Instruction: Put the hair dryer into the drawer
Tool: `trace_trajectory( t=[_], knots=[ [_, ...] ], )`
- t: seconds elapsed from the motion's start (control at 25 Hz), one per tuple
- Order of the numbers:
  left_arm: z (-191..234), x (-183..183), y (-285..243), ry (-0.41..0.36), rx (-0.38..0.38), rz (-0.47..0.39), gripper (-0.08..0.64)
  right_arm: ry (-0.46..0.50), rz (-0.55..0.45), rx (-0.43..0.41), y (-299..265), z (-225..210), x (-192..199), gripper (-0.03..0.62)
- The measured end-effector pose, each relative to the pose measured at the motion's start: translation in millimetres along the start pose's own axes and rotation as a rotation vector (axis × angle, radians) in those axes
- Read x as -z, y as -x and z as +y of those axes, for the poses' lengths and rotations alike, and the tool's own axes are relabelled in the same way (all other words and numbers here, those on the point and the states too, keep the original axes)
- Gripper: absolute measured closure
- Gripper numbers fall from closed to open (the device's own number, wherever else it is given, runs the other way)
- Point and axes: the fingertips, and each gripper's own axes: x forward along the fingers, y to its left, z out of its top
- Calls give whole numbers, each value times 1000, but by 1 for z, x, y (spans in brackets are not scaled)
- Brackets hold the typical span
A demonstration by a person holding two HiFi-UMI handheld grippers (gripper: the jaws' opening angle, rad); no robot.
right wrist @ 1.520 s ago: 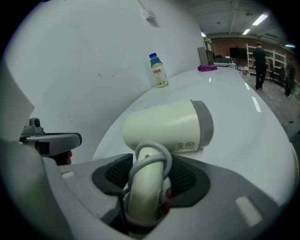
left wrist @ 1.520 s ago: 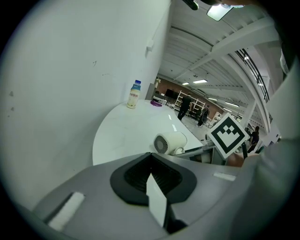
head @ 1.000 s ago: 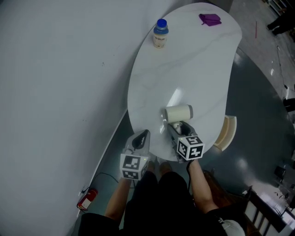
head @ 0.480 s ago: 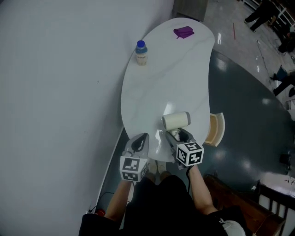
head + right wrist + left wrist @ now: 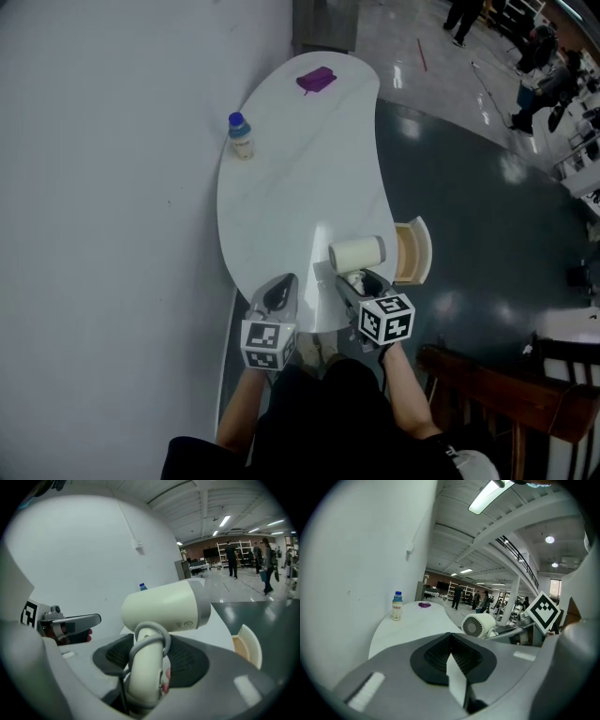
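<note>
My right gripper (image 5: 357, 281) has its fingers clamped on the handle of the hair dryer (image 5: 164, 606). The cream barrel stands up above them, over the near end of the worktop (image 5: 281, 187). My left gripper (image 5: 457, 670) is empty, its fingers drawn together to a sliver.

The drawer (image 5: 413, 251) stands open at the worktop's right edge, just right of the dryer in the head view.

I see three risks:
- The barrel is the heavy end, so a quick swing could twist the handle in my grip.
- The grey loop round the handle (a cord or hanger, I can't tell which) could snag on the drawer's rim.
- The drawer looks a snug fit, so the barrel may catch on its wall.

As for writing, small marks on the barrel (image 5: 188, 624) are too fine to read. The label on the bottle (image 5: 241, 137) is too small to read as well.
</note>
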Motion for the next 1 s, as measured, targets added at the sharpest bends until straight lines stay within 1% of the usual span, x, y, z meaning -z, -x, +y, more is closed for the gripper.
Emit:
trace_trajectory(
  t=[0.4, 0.64, 0.84, 1.0],
  knots=[
    [-56, -26, -40, -86, 131, -6, 552, -77, -77, 93, 41, -50, -10, 364],
    [-92, -34, -74, -119, 191, 6, 552, -115, -107, 155, 63, -96, -13, 364],
    [-126, -40, -108, -142, 223, 14, 552, -132, -114, 194, 81, -144, -16, 364],
    [-152, -44, -136, -149, 233, 22, 552, -145, -114, 205, 92, -179, -20, 364]
  ],
)
